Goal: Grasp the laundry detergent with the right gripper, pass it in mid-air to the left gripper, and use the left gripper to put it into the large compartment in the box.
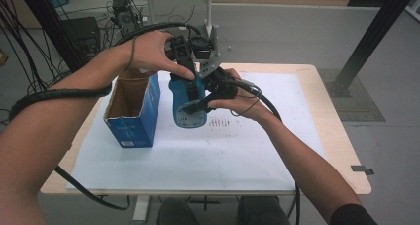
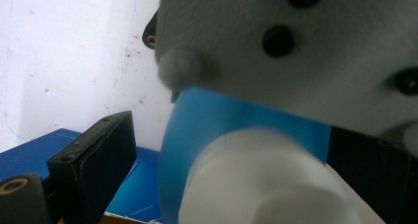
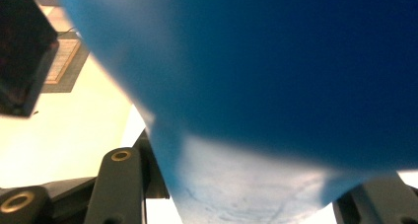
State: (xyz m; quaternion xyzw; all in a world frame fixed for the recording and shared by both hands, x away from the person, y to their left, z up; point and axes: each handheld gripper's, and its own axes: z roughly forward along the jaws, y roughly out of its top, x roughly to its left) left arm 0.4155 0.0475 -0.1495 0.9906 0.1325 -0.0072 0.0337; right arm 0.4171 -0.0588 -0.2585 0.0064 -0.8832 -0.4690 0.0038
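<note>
The right claw (image 1: 200,105) pinches the blue bottle (image 1: 189,103) low down. The left claw (image 1: 190,61) looks pinched near its white cap (image 2: 256,184). It looks smooth, light and slippery.

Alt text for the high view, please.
Two hand-held grippers hold a blue bottle above the white-covered table: the right gripper clamps its body, the left gripper is at its top. An open blue carton stands beside it.

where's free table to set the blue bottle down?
Bare white sheet in front of the blue bottle, and right of it toward the table edge. Crowded at left: the open blue box stands beside the bottle.
</note>
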